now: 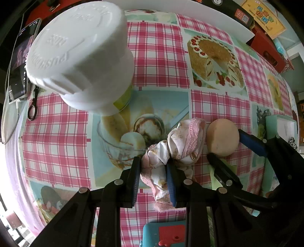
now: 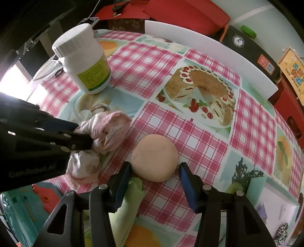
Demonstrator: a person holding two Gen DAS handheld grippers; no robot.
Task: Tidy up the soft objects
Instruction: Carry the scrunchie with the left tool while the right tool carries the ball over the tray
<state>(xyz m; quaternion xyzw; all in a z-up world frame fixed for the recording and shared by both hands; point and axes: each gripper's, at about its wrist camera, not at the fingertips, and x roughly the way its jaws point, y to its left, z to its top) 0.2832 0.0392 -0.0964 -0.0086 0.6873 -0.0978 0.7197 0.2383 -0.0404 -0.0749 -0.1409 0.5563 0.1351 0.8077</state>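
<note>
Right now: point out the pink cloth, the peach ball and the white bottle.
pink cloth (image 1: 187,139): left wrist view, bunched upper fold.
peach ball (image 2: 154,157): right wrist view, front face.
white bottle (image 2: 85,62): right wrist view, body.

- A home, most likely a dining or living area: the table at centre frame wears a wipe-clean cloth of pink checks and printed cakes.
- A white pill bottle stands at upper left.
- A charging phone lies at the left edge.
- Red cartons and a yellow children's game box crowd the upper right.
</note>
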